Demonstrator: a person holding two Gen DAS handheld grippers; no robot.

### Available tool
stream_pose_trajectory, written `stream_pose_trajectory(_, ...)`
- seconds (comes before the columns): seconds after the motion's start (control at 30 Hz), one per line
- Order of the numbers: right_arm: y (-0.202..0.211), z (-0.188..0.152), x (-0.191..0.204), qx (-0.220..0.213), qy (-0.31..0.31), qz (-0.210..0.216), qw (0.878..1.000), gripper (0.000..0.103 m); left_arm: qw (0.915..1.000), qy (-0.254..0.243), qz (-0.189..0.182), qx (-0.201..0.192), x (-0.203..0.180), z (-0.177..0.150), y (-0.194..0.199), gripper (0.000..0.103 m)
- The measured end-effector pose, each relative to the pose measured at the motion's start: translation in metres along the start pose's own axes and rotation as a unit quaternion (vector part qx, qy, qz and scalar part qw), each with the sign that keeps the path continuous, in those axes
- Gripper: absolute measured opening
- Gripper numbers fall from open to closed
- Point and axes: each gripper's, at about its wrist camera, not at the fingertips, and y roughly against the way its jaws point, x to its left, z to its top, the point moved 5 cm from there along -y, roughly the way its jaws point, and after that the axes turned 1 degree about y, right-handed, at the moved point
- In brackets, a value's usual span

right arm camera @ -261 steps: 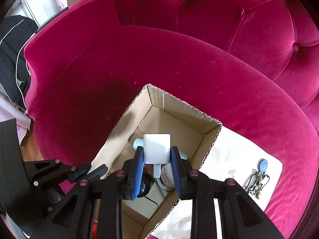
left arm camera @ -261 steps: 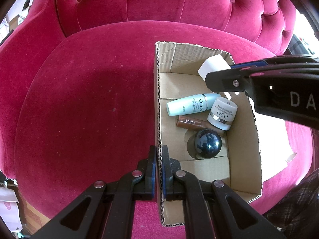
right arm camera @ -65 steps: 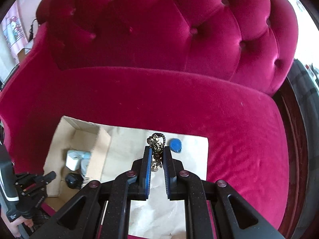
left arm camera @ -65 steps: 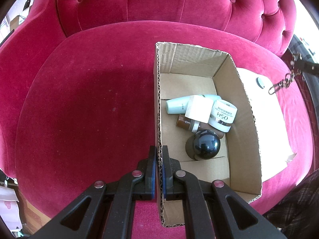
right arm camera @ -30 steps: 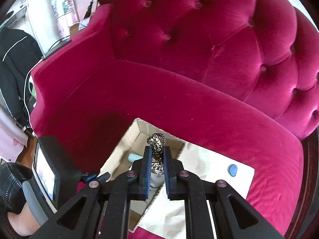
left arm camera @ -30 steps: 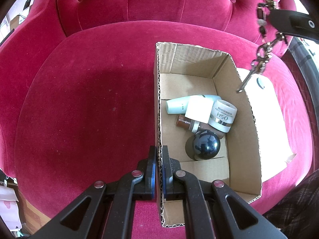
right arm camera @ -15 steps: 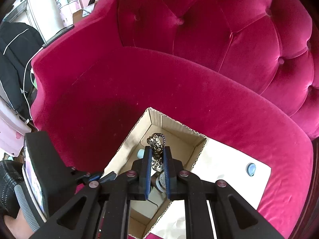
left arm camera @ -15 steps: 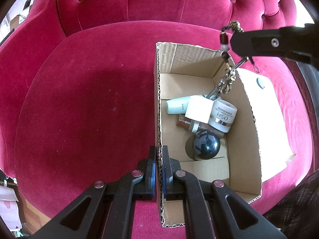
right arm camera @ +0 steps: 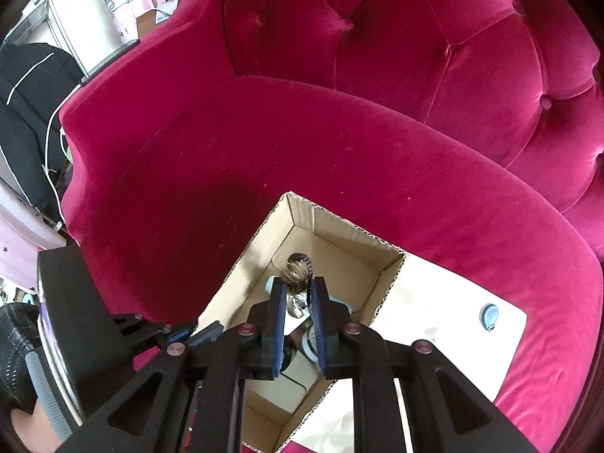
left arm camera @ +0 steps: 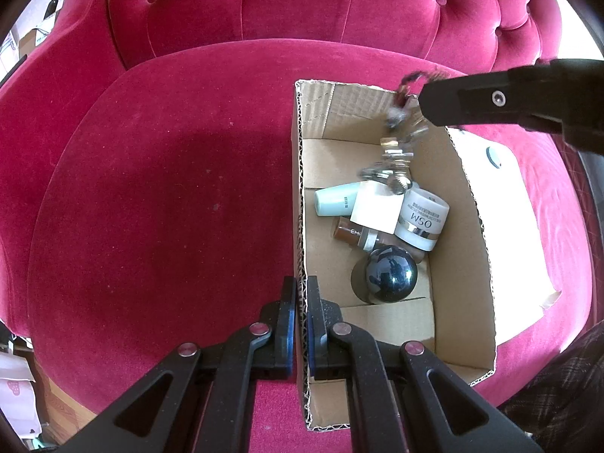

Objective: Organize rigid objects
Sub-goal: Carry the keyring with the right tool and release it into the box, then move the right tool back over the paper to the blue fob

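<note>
An open cardboard box [left arm camera: 468, 173] stands on a red velvet sofa seat. My left gripper [left arm camera: 301, 302] is shut on the box's left wall near its front corner. Above the box's far end hovers my right gripper [left arm camera: 424, 107], its jaws opening. A keychain [left arm camera: 394, 173] hangs from it, blurred, with its lower keys reaching the things in the box. In the right wrist view the keychain [right arm camera: 296, 266] sits loosely between the parted pads of the right gripper [right arm camera: 298, 290]. In the box lie a white cube [left arm camera: 375, 209], a mint tube [left arm camera: 334, 200], a white jar [left arm camera: 424, 222], a brown tube [left arm camera: 349, 232] and a dark ball [left arm camera: 392, 273].
A white sheet [left arm camera: 521, 226] lies right of the box, with a small blue tag [left arm camera: 492, 156] on it. The tufted sofa back [left arm camera: 339, 11] rises behind. The seat left of the box is bare velvet. A black jacket [right arm camera: 34, 113] hangs at the far left.
My right gripper came from the white sheet to above the box with the keychain, then sank toward it. Its pads have parted a little and the keychain now blurs. The left gripper stayed put.
</note>
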Motion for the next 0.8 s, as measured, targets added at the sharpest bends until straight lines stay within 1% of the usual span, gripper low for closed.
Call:
stream_pose_trajectory(0.03, 0.000, 0.000, -0.001, -0.002, -0.001, -0.002, 1.000, 0.035, 1.0000, 0.000, 0.000, 0.000, 0.000, 0.000, 0.000, 0.004)
stream_pose_trajectory(0.07, 0.000, 0.001, -0.003, -0.004, -0.004, -0.005, 1.000, 0.045, 1.0000, 0.000, 0.000, 0.001, 0.000, 0.000, -0.001, 0.004)
stream_pose_trajectory(0.1, 0.001, 0.002, -0.006, -0.009, -0.009, -0.007, 1.000, 0.058, 1.0000, 0.000, 0.000, 0.000, 0.000, 0.000, -0.001, 0.004)
stream_pose_trajectory(0.13, 0.002, 0.003, -0.010, -0.013, -0.015, -0.014, 1.000, 0.065, 1.0000, 0.001, 0.000, 0.000, 0.000, 0.000, 0.000, 0.004)
stream_pose_trajectory(0.17, 0.003, 0.004, -0.012, -0.014, -0.018, -0.018, 1.000, 0.068, 1.0000, 0.001, -0.001, -0.001, 0.000, 0.000, 0.000, 0.004)
stream_pose_trajectory(0.23, 0.002, 0.005, -0.017, -0.013, -0.027, -0.032, 0.999, 0.085, 1.0000, 0.002, -0.001, -0.002, 0.001, 0.001, 0.000, 0.004)
stream_pose_trajectory(0.27, 0.002, 0.005, -0.021, -0.012, -0.031, -0.040, 0.999, 0.088, 1.0000, 0.002, -0.001, -0.002, 0.001, 0.001, 0.000, 0.004)
stream_pose_trajectory(0.33, 0.001, 0.005, -0.026, -0.011, -0.038, -0.043, 0.998, 0.098, 1.0000, 0.001, -0.001, -0.002, 0.001, 0.001, 0.000, 0.004)
stream_pose_trajectory(0.4, 0.000, 0.002, -0.031, -0.009, -0.043, -0.047, 0.998, 0.103, 1.0000, 0.000, 0.000, -0.001, 0.001, 0.000, 0.001, 0.004)
stream_pose_trajectory(0.8, 0.002, 0.000, -0.045, -0.014, -0.050, -0.053, 0.997, 0.103, 1.0000, -0.002, 0.002, -0.002, 0.000, 0.000, 0.002, 0.004)
